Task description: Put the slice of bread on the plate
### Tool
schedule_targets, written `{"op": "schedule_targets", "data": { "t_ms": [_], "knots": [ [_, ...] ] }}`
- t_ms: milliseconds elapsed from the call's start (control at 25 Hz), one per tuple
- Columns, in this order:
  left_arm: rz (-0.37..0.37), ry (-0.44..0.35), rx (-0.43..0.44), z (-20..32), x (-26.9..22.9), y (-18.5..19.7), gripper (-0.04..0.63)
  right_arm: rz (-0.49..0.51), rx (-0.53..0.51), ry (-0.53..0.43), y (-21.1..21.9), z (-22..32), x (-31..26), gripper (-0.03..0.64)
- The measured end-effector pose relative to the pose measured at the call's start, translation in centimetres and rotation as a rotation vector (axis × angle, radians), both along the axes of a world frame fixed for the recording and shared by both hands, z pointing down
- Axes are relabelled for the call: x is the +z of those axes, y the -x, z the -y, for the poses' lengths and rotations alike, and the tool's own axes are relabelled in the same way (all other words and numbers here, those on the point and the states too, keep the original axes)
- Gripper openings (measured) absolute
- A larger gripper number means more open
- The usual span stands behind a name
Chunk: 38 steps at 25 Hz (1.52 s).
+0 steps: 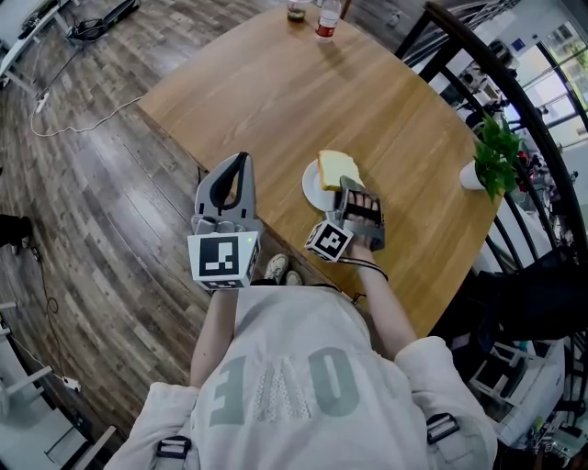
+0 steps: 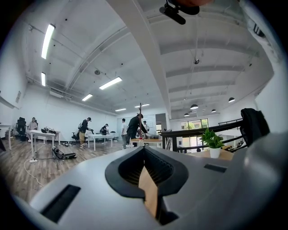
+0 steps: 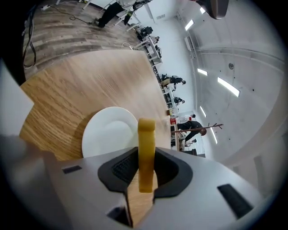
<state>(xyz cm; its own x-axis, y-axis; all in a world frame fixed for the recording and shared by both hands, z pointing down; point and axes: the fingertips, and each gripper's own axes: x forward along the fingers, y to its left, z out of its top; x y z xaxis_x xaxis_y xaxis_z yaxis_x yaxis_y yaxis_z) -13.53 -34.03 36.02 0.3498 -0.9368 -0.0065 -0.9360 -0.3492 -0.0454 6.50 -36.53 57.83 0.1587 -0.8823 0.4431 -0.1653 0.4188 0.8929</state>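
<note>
A yellow slice of bread (image 1: 337, 168) is clamped edge-on in my right gripper (image 1: 353, 186), which is shut on it. It hangs just over a small white plate (image 1: 312, 189) near the front edge of the wooden table (image 1: 276, 92). In the right gripper view the slice of bread (image 3: 146, 132) stands upright between the jaws of the right gripper (image 3: 146, 155), with the plate (image 3: 108, 134) below and to its left. My left gripper (image 1: 243, 162) is held off the table's left edge, pointing level, its jaws together on nothing (image 2: 144, 150).
A potted plant (image 1: 494, 156) in a white pot stands at the table's right edge by a black railing (image 1: 514, 101). A bottle (image 1: 328, 18) and a jar (image 1: 296, 9) stand at the far end. Wooden floor with cables lies left. Several people stand at distant desks (image 2: 130, 130).
</note>
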Motion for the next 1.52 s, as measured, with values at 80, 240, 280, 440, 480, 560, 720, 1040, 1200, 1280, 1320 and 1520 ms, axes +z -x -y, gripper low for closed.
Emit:
{"op": "schedule_targets", "data": {
  "t_ms": [80, 240, 280, 440, 480, 560, 720, 1040, 1200, 1280, 1320, 1520],
  "knots": [
    [0.000, 0.006, -0.007, 0.1, 0.1, 0.3, 0.009, 0.019, -0.002, 0.035, 0.1, -0.2, 0.8, 0.092],
    [-0.002, 0.019, -0.015, 0.2, 0.5, 0.6, 0.009, 0.076, 0.007, 0.084, 0.3, -0.3, 1.3, 0.092],
    [-0.004, 0.020, -0.015, 0.2, 0.6, 0.6, 0.009, 0.077, 0.004, 0.081, 0.4, -0.3, 1.1, 0.092],
    [-0.005, 0.019, -0.011, 0.1, 0.7, 0.5, 0.009, 0.085, -0.003, 0.082, 0.3, -0.5, 1.0, 0.092],
    [-0.006, 0.018, -0.009, 0.1, 0.7, 0.4, 0.009, 0.091, -0.001, 0.085, 0.2, -0.7, 1.0, 0.092],
    [-0.007, 0.016, -0.007, 0.1, 0.7, 0.3, 0.009, 0.114, 0.003, 0.096, 0.2, -1.0, 1.1, 0.092],
    [-0.011, 0.017, -0.004, 0.1, 0.7, 0.3, 0.009, 0.174, 0.018, 0.164, 0.4, -1.6, 2.1, 0.193],
    [-0.017, 0.014, -0.004, 0.2, 0.6, 0.3, 0.009, 0.238, 0.011, 0.285, 0.9, -2.9, 2.7, 0.246],
    [-0.022, 0.015, 0.001, 0.1, 0.7, 0.2, 0.009, 0.260, 0.008, 0.317, 1.0, -3.6, 2.4, 0.252],
    [-0.022, 0.012, 0.005, 0.2, 0.6, -0.1, 0.009, 0.280, -0.008, 0.291, 1.3, -3.8, 1.3, 0.259],
    [-0.021, 0.011, 0.006, 0.3, 0.5, -0.2, 0.009, 0.296, -0.017, 0.279, 1.4, -3.9, 0.6, 0.260],
    [-0.023, 0.002, 0.011, 0.4, 0.0, -0.3, 0.009, 0.455, -0.012, 0.175, 1.5, -2.4, -5.9, 0.265]
  ]
}}
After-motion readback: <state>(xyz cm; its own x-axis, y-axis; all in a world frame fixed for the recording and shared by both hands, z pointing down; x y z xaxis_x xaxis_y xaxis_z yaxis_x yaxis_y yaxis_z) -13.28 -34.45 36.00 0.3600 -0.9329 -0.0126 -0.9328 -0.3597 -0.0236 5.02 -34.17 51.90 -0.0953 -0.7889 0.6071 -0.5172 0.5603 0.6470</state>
